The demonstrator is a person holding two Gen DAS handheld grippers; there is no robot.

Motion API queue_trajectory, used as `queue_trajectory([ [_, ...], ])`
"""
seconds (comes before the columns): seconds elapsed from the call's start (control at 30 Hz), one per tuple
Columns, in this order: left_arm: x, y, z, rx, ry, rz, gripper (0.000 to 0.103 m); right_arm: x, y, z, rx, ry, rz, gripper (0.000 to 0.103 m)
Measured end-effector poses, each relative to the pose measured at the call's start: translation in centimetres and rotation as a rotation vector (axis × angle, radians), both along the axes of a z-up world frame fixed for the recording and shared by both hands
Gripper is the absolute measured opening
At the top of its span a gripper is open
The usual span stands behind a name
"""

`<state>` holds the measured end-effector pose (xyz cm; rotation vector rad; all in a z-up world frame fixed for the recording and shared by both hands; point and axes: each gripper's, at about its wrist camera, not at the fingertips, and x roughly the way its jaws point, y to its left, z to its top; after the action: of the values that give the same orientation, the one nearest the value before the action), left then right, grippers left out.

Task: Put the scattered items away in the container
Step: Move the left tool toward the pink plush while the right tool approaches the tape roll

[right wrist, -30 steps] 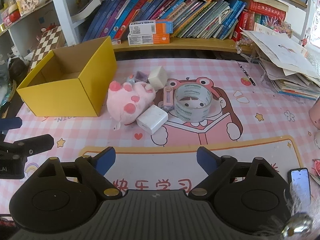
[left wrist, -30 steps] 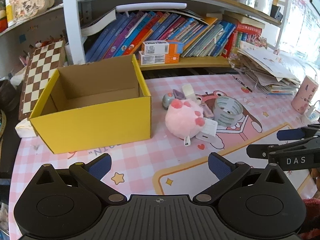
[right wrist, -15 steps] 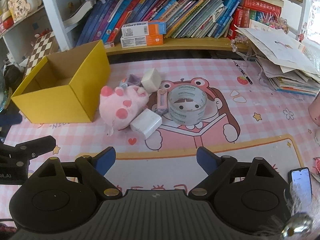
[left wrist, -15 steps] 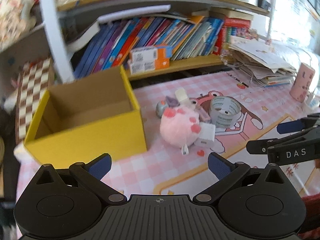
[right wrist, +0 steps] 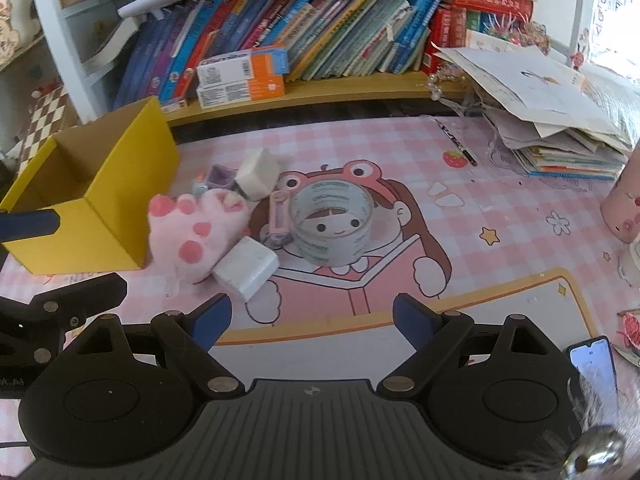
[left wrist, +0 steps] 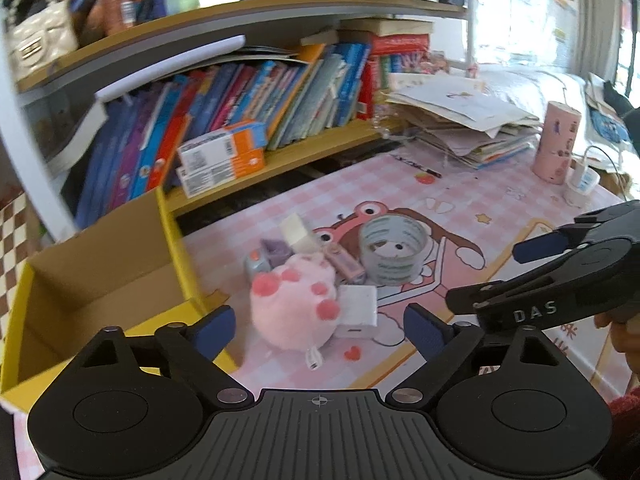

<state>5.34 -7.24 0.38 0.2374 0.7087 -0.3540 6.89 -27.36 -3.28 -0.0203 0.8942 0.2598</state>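
Here, target: the pink plush paw toy with darker pink pads (left wrist: 294, 306) lies on the pink checked desk mat (left wrist: 460, 204), just right of the open yellow cardboard box (left wrist: 168, 236) and touching the white square charger block (left wrist: 357, 312).
Direction from left fingers: the plush sits at about 12 o'clock from the left gripper (left wrist: 320, 330), a little toward 11, close ahead of the blue pads.
Direction from right fingers: in the right wrist view the same plush (right wrist: 192, 232) lies at about 10 o'clock from the right gripper (right wrist: 312, 318), farther off than the charger (right wrist: 246, 266).
Nearer hand: by my judgement the left, since the toy already lies almost in line between its pads.
Long axis: the plush is rounded, with no clear long axis that I can make out.
Left fingers: apart, nothing between them; they have just been closing in somewhat.
Right fingers: apart and empty.
Other scattered items: the clear tape roll (right wrist: 330, 220), a white cube (right wrist: 258, 172), a small lilac piece (right wrist: 220, 174) and a pink flat stick-shaped item (right wrist: 279, 216) crowd the plush from 12 to 3 o'clock.
Box: empty inside as far as shows, at 9 to 10 o'clock of the plush.
Risk: a wide grasp may drag the charger along.
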Motion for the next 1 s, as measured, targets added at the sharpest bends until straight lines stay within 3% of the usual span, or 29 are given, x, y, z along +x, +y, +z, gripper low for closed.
queue_trajectory([
  [0.57, 3.8, -0.6, -2.9, 0.022, 0.092, 0.009, 0.087, 3.5, -0.5, -1.7, -0.024, 0.018, -0.022, 0.088],
  [1.0, 6.4, -1.6, -4.7, 0.130, 0.056, 0.005, 0.087, 5.7, -0.4, -3.0, -0.046, 0.037, -0.029, 0.088],
])
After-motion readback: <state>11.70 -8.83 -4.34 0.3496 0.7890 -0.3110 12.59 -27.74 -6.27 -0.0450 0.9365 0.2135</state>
